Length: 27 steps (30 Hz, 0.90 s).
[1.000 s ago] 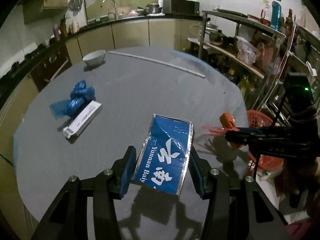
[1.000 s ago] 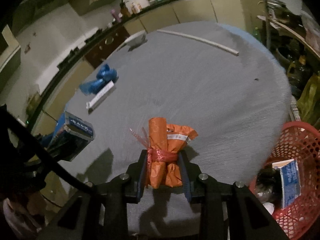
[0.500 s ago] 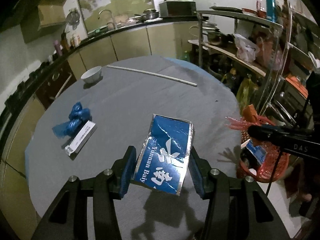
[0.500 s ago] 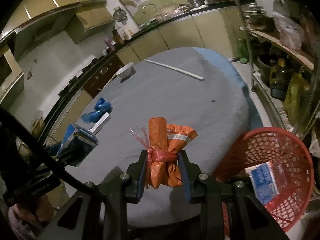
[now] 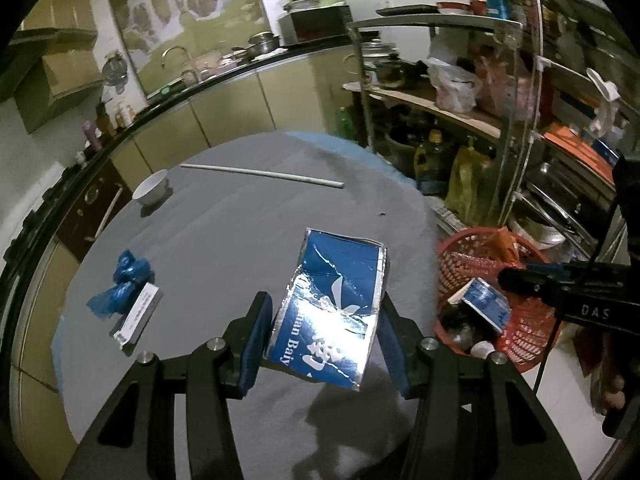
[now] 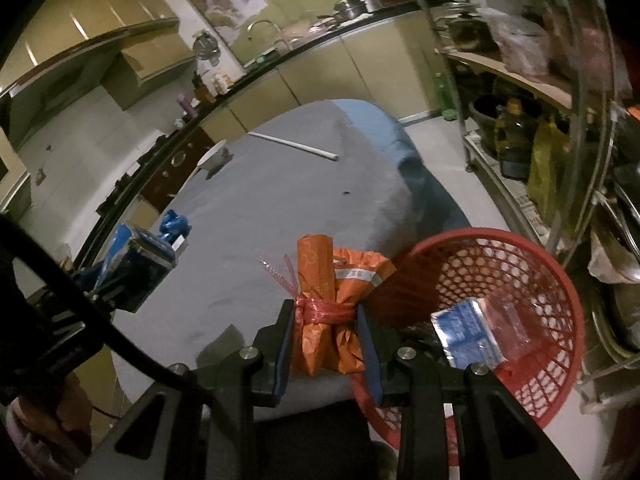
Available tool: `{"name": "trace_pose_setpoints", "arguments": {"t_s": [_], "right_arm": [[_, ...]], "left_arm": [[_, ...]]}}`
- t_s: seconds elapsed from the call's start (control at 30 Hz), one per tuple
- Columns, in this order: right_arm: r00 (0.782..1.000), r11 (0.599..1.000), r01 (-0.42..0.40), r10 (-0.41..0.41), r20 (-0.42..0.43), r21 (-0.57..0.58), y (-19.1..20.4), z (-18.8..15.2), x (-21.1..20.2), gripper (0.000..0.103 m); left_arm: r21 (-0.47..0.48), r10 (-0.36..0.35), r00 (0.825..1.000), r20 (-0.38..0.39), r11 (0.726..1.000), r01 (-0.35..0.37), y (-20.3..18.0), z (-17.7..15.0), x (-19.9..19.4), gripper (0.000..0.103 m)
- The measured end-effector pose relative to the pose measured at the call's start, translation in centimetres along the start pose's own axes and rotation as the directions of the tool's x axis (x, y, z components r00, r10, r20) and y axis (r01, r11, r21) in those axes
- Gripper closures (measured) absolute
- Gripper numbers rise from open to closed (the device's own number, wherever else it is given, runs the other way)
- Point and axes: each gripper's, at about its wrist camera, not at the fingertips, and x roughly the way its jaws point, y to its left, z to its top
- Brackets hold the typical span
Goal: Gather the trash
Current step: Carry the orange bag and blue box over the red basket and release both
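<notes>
Carrying two pieces of trash toward a red basket [image 6: 516, 280], a person works a handheld gripper in each hand. The left gripper [image 5: 322, 330] has its jaws clenched on a torn blue foil carton [image 5: 334, 308], held above the grey desk [image 5: 240, 232]. The right gripper [image 6: 326, 334] clamps an orange plastic bundle [image 6: 332, 304] tied with red string, just at the desk's edge, with the basket at four o'clock in the right wrist view. Both items look light and crushable; the carton's foil skin is probably slick, so a grip across its flat sides suits it, and the bundle is best held at its knot. A blue bag [image 5: 124, 284] and a white box [image 5: 138, 316] wait at nine o'clock. The basket's contents are partly hidden.
</notes>
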Motion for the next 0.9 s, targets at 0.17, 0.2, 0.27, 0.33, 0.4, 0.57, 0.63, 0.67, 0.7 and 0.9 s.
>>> {"name": "trace_pose_setpoints", "arguments": {"t_s": [0.17,0.2,0.27,0.33,0.4,0.57,0.63,0.67,0.7,0.9], "right_arm": [[1.000,0.999,0.014,-0.014,0.010,0.042,-2.0,-0.1,-0.9,0.071],[1.000,0.999,0.016,-0.016,0.012,0.047,-2.3,-0.1,-1.1,0.071],[1.000,0.998,0.020,-0.022,0.021,0.059,-2.9,0.0,-1.5,0.071],[0.999,0.997,0.022,-0.024,0.028,0.070,-3.4,0.1,-1.9,0.071],[0.999,0.996,0.020,-0.024,0.038,0.089,-4.1,0.2,-2.3,0.071],[0.998,0.993,0.033,-0.039,0.053,0.116,-5.6,0.1,-3.3,0.071],[0.998,0.991,0.036,-0.043,0.050,0.126,-6.1,-0.1,-3.5,0.071],[0.998,0.990,0.040,-0.047,0.050,0.133,-6.5,-0.2,-3.6,0.071],[0.997,0.989,0.043,-0.051,0.051,0.138,-6.8,-0.3,-3.7,0.071],[0.997,0.980,0.050,-0.059,0.042,0.192,-9.1,-1.4,-4.2,0.071]], "left_arm": [[0.018,-0.023,1.000,-0.020,1.000,0.024,-1.5,0.3,0.4,0.050],[0.022,-0.025,0.999,-0.023,0.999,0.025,-1.8,0.4,0.5,0.050],[0.033,-0.028,0.999,-0.029,0.999,0.028,-2.4,0.5,0.6,0.050],[0.040,-0.040,0.999,-0.037,0.998,0.042,-3.0,0.7,0.8,0.050],[0.050,-0.044,0.998,-0.042,0.998,0.046,-3.7,0.8,1.0,0.050],[0.073,-0.057,0.997,-0.054,0.996,0.061,-5.2,1.3,1.6,0.050],[0.082,-0.061,0.997,-0.056,0.994,0.065,-5.8,1.5,1.8,0.050],[0.092,-0.065,0.996,-0.058,0.993,0.070,-6.2,1.6,2.0,0.050],[0.099,-0.068,0.996,-0.059,0.992,0.073,-6.5,1.6,2.1,0.050],[0.090,-0.170,0.983,-0.075,0.980,0.176,-8.2,2.1,3.3,0.050]]}}
